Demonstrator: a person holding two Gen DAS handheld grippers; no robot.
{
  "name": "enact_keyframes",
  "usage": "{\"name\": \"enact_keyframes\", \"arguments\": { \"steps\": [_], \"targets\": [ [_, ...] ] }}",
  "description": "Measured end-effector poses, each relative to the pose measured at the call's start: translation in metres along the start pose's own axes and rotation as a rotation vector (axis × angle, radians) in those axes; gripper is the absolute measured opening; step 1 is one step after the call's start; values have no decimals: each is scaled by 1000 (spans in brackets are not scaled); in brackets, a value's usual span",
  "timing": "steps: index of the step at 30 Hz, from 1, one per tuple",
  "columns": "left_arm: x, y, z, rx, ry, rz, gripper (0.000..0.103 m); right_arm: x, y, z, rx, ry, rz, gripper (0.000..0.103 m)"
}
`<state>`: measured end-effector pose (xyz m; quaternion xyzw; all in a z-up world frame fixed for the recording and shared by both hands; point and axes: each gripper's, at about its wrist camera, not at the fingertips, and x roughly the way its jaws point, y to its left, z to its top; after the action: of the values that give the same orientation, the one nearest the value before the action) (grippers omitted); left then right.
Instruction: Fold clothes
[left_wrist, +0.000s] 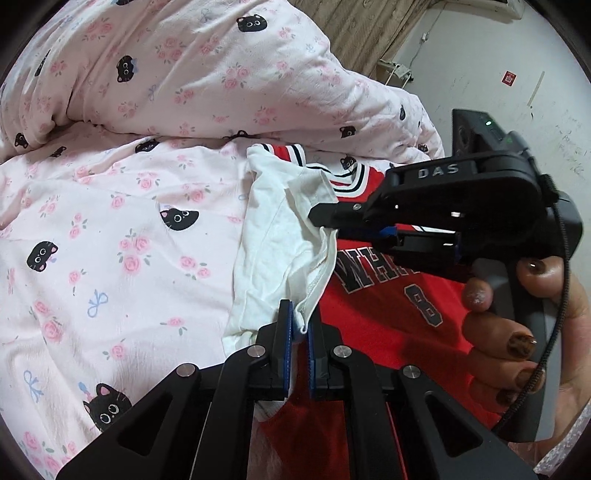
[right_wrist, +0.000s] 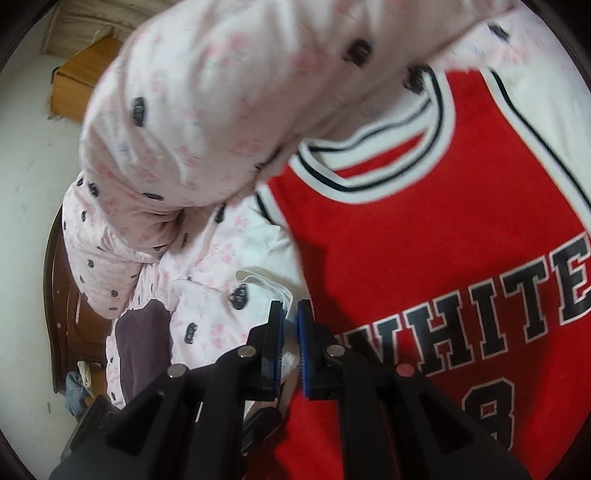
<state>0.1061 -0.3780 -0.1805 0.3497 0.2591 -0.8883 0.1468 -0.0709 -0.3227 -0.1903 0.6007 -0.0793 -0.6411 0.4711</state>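
A red jersey (left_wrist: 373, 317) with "WHITE 8" lettering and white sleeves lies on the bed. It fills the right wrist view (right_wrist: 424, 229). My left gripper (left_wrist: 301, 325) is shut on the hem of the white sleeve (left_wrist: 280, 236), which is folded over toward the red front. My right gripper (left_wrist: 325, 225) reaches in from the right and is shut on the same sleeve's edge higher up. In the right wrist view my right gripper (right_wrist: 290, 321) pinches white fabric (right_wrist: 271, 286) at the jersey's left edge.
A pink bedsheet (left_wrist: 110, 240) with black cats and roses covers the bed. A bunched matching duvet (left_wrist: 192, 66) lies behind the jersey. A wooden bed frame (right_wrist: 64, 295), a cardboard box (right_wrist: 79, 79) and a white wall (left_wrist: 517, 74) border the bed.
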Motion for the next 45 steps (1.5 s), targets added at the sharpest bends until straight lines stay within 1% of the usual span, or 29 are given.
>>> {"name": "enact_keyframes", "arguments": {
  "steps": [5, 7, 8, 9, 10, 11, 12, 13, 15, 18, 20, 22, 23, 27, 29, 33, 39, 42, 45],
  "targets": [
    [-1, -5, -1, 15, -1, 2, 10, 3, -19, 3, 69, -13, 27, 15],
    [0, -6, -1, 18, 3, 4, 10, -4, -24, 3, 75, -44, -6, 22],
    [0, -6, -1, 20, 4, 5, 10, -8, -26, 4, 79, -60, -17, 29],
    [1, -6, -1, 21, 6, 6, 10, -12, -29, 5, 85, -79, -25, 39],
    [1, -7, -1, 23, 8, 7, 11, -18, -31, 5, 90, -102, -34, 43],
    [1, -8, -1, 26, 12, 7, 11, -23, -32, 6, 90, -121, -43, 43],
    [0, -9, -1, 30, 16, 4, 14, -28, -32, 7, 86, -137, -54, 43],
    [-1, -11, -1, 37, 24, -5, 19, -32, -31, 8, 78, -152, -65, 43],
    [-4, -17, -1, 56, 33, -30, 24, -39, -25, 11, 55, -180, -75, 43],
    [-9, -27, -1, 93, 36, -53, 26, -48, -3, 14, -32, -206, -77, 43],
    [-9, -29, -2, 97, 41, -65, 26, -42, 17, 15, -111, -175, -58, 43],
    [-9, -24, -1, 67, 39, -75, 26, -30, 31, 17, -165, -120, -32, 43],
    [-10, -19, 0, 48, 27, -64, 26, -24, 36, 18, -182, -91, -20, 43],
    [-15, -2, 4, -24, -18, -24, 26, 4, 49, 26, -203, 0, 4, 43],
    [-13, 3, 3, -37, -16, -4, 26, 17, 50, 31, -197, 33, 12, 43],
    [0, 9, -2, -54, 8, 30, 26, 38, 45, 43, -165, 69, -1, 43],
    [10, 4, -8, -37, 25, 63, 26, 68, 42, 56, -164, 105, -70, 43],
    [12, 3, -8, -28, 29, 71, 26, 77, 40, 56, -173, 115, -90, 41],
    [10, 2, -5, -35, 21, 70, 26, 76, 41, 56, -186, 118, -85, 41]
  ]
}}
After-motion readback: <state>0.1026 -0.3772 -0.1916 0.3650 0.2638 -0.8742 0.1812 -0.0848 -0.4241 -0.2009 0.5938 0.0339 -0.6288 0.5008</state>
